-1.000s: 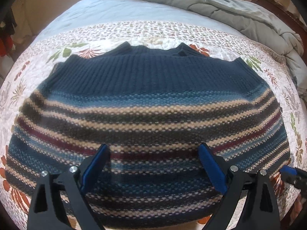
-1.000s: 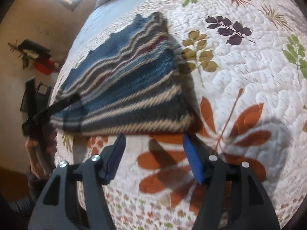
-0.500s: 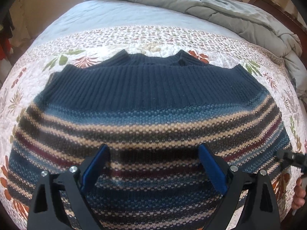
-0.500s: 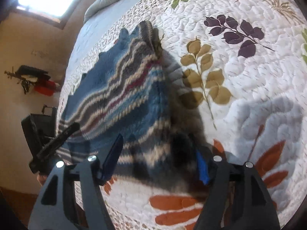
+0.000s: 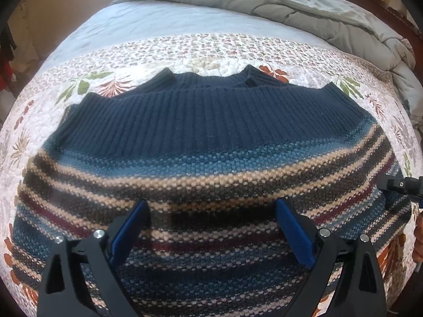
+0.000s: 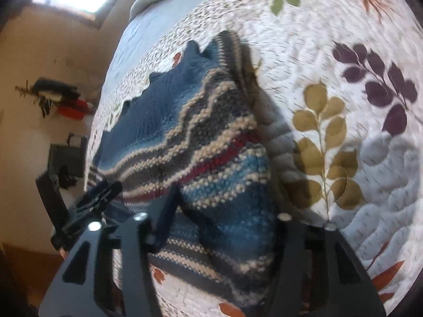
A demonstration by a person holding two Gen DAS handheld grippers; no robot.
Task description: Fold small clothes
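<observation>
Two blue-padded fingers of the left gripper (image 5: 211,227) stood spread wide in the left wrist view, hovering over the near half of the striped sweater (image 5: 206,158) and pinching nothing. That sweater lay flat and broad on the floral quilt (image 5: 211,50), its dark blue ribbed part toward the far side and its striped bands nearest the camera. Beyond the quilt's edge lay a pale blue sheet (image 5: 164,23), and a grey comforter (image 5: 304,5) was bunched across the far end of the bed. At the right margin the tip of the other tool (image 5: 396,185) reached the sweater's side edge.

From the right wrist view, blurred, the right gripper (image 6: 222,222) sat at the sweater's (image 6: 201,132) right edge with fingers apart and knit fabric rising between them; whether they pressed on it I could not tell. The quilt (image 6: 343,52) spread clear to its right. The left gripper (image 6: 90,206) showed at the left, with dark items on the wall (image 6: 60,97) behind.
</observation>
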